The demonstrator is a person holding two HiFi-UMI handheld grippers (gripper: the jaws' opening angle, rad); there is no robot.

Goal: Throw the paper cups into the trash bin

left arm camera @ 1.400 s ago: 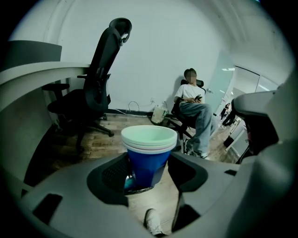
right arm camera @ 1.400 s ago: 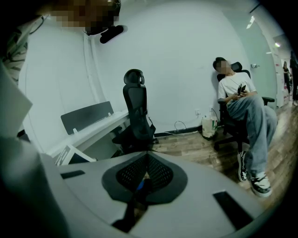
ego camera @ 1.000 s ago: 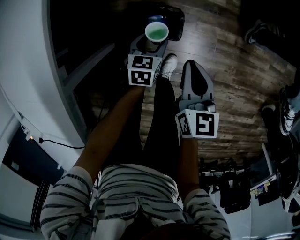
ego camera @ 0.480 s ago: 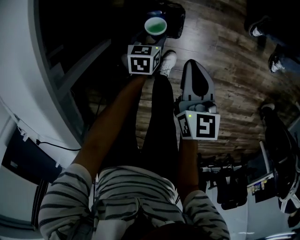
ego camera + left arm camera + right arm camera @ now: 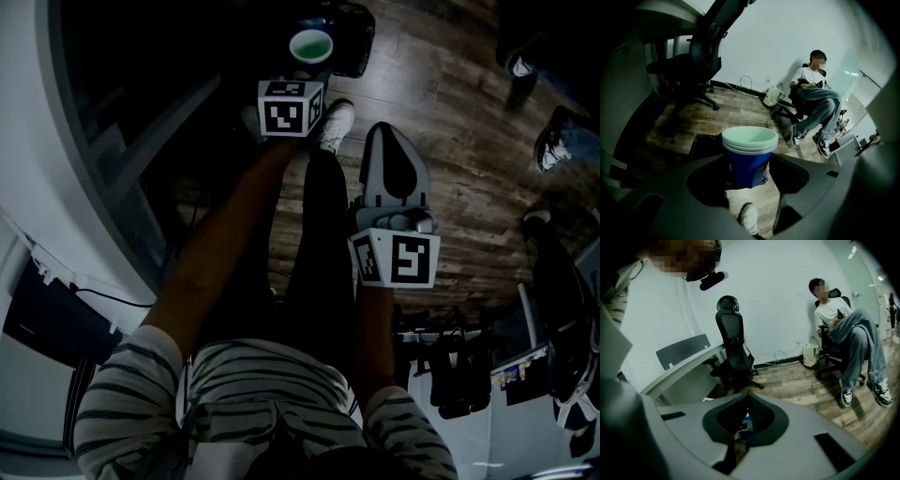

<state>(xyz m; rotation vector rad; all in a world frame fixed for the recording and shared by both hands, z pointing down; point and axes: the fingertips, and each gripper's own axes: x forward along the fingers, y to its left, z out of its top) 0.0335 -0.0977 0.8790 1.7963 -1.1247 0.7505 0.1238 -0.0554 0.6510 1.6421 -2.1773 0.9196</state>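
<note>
Left gripper [image 5: 750, 180] is pinching a nested stack of paper cups [image 5: 750, 150], its jaws standing wide on either side of the blue wall and keeping the white-rimmed stack upright in the air. The black-lined trash bin [image 5: 352, 42] is standing on the floor just beyond the cups; in the head view the stack's green-tinted mouth is overlapping the bin's near edge, though it cannot be told whether the stack is hanging over the opening. The right gripper [image 5: 747, 397] is hanging lower and nearer the body, its jaws pressed together with nothing between them. Below both tools, the person's white shoe [image 5: 336, 124] is resting on the wood-plank floor [image 5: 459, 159], and bare forearms are reaching out from a striped shirt [image 5: 272, 394]. Farther out, a plain white wall [image 5: 773, 296] is closing off the room. A black office chair [image 5: 733, 343] is standing beside a white desk [image 5: 679, 371], to the left of the bin as the left gripper view shows it. Across the open floor, well apart from the bin, a seated person [image 5: 843, 329] in a white shirt and jeans is sitting cross-legged on another chair, with a white bag [image 5: 811, 355] leaning by the wall near a trailing cable.
</note>
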